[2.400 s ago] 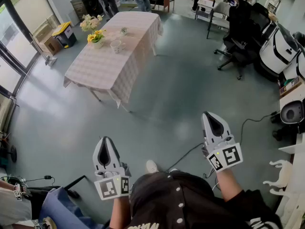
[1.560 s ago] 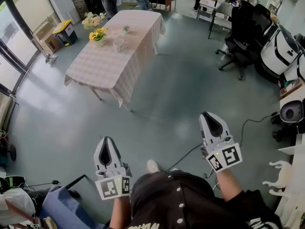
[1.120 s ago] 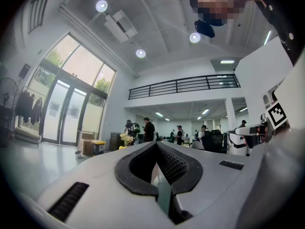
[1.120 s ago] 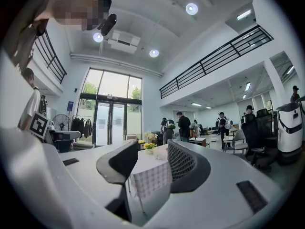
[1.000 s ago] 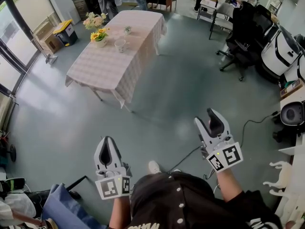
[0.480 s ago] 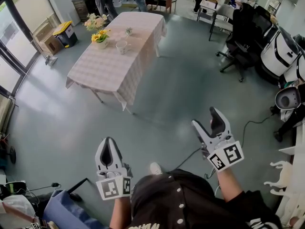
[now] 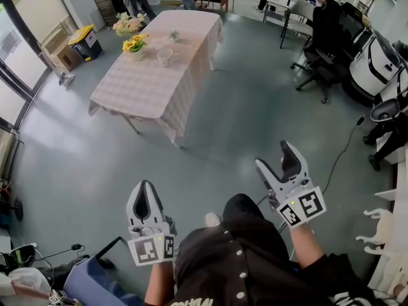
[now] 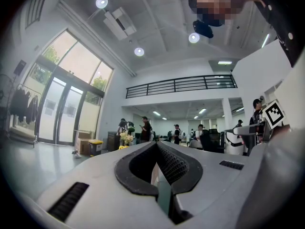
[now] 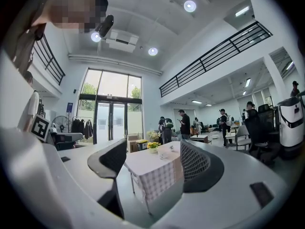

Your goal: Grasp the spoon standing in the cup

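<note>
Far ahead stands a table point(image 7: 140, 88) under a checked cloth. On it a white cup point(image 7: 165, 57) sits beside a pot of yellow flowers point(image 7: 134, 45); the spoon is too small to make out. In the right gripper view the cup point(image 9: 163, 155) shows tiny between the jaws, a long way off. My left gripper point(image 7: 145, 185) is low at the left, shut and empty, its tips meeting point(image 8: 157, 144). My right gripper point(image 7: 274, 155) is level with it at the right. Its jaws have just been opening and stand open point(image 9: 153, 149) with nothing between them.
Grey floor lies between me and the table. Office chairs point(image 7: 319, 69) and a white machine point(image 7: 376, 56) line the right side, and a cable point(image 7: 347, 145) trails there. A yellow-lidded bin point(image 7: 83, 40) and glass doors are at the left. People stand beyond the table.
The right gripper's jaws went from shut to wide open. Both grippers and the view moved forward toward the table, and a knee has come up in front of the body.
</note>
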A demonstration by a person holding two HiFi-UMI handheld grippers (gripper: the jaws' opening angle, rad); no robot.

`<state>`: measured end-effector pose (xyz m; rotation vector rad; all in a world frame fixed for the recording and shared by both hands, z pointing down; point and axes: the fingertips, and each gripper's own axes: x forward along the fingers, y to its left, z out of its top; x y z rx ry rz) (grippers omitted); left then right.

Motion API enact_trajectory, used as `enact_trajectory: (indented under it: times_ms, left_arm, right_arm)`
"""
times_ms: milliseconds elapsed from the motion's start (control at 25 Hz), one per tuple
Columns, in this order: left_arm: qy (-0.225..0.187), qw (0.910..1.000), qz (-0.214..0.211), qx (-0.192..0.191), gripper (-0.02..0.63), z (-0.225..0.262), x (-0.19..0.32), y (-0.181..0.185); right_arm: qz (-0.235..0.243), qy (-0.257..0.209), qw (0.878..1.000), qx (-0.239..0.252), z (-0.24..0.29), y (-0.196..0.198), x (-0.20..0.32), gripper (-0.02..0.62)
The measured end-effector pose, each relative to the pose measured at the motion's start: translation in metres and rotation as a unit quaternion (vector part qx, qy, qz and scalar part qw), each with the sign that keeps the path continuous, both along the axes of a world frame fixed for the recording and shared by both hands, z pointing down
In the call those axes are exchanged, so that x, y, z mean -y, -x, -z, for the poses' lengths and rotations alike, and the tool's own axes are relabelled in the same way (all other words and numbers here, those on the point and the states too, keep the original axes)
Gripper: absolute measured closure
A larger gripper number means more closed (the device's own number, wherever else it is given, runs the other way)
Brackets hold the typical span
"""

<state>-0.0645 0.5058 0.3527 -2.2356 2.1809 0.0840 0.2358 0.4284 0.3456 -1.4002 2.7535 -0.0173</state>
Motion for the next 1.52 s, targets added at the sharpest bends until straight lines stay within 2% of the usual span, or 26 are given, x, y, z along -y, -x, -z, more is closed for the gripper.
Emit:
enact_trajectory:
  times_ms: [320, 520, 1520]
  left_arm:
    - [0.007, 0.9999, -0.007, -0.004, 0.594, -0.001, 0.021, -0.002]
    - [0.009, 0.9999, 0.001, -0.006, 0.594, 0.0, 0.047, 0.001]
    - [0.002, 0.9991, 0.041, -0.001, 0.594, 0.019, 0.281, -0.003]
  right_arm:
    - [0.001, 0.01, 1.0, -0.002, -0.004, 0.002, 0.019, 0.258]
    - [0.004, 0.013, 1.0, -0.003, -0.008, 0.003, 0.054, 0.256]
    - [0.057, 0.004, 0.998, -0.005, 0.01, 0.016, 0.311, 0.256]
